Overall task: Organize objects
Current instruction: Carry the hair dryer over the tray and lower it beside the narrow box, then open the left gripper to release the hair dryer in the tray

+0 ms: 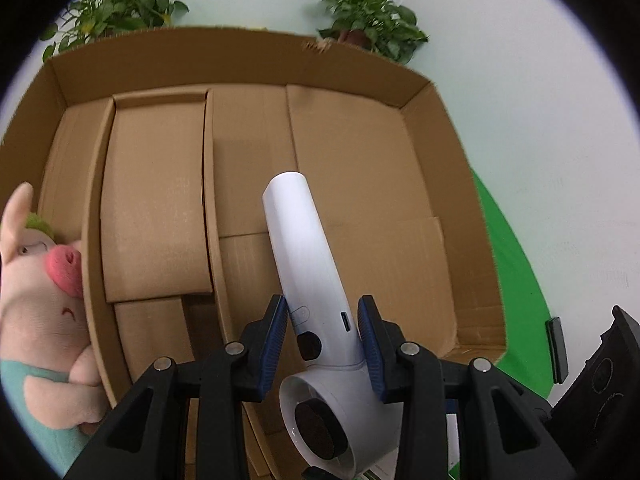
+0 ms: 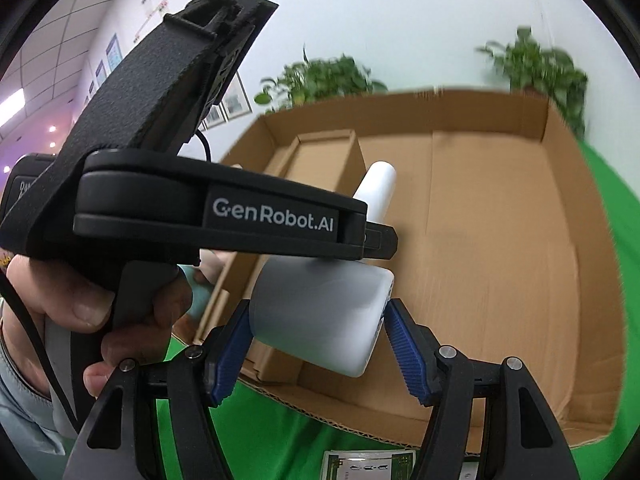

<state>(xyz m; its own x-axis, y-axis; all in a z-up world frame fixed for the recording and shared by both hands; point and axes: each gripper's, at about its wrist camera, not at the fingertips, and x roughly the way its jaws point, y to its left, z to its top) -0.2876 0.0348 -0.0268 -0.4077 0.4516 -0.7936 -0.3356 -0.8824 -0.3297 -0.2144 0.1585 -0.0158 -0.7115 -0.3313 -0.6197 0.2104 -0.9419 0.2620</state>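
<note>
Left tool (image 1: 323, 340) is clenched on the handle of a white hair dryer (image 1: 308, 264); its blue pads press both sides. Right tool (image 2: 318, 346) grasps the dryer's barrel (image 2: 320, 316). The dryer hangs above the cardboard box (image 1: 360, 168), handle end toward 12 o'clock. A plush pig (image 1: 44, 308) sits at 9 o'clock, against the box wall. Green tabletop (image 1: 516, 280) lies at 3 o'clock.

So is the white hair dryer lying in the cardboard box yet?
No. The hair dryer is held above the cardboard box, clamped by both grippers.
</note>
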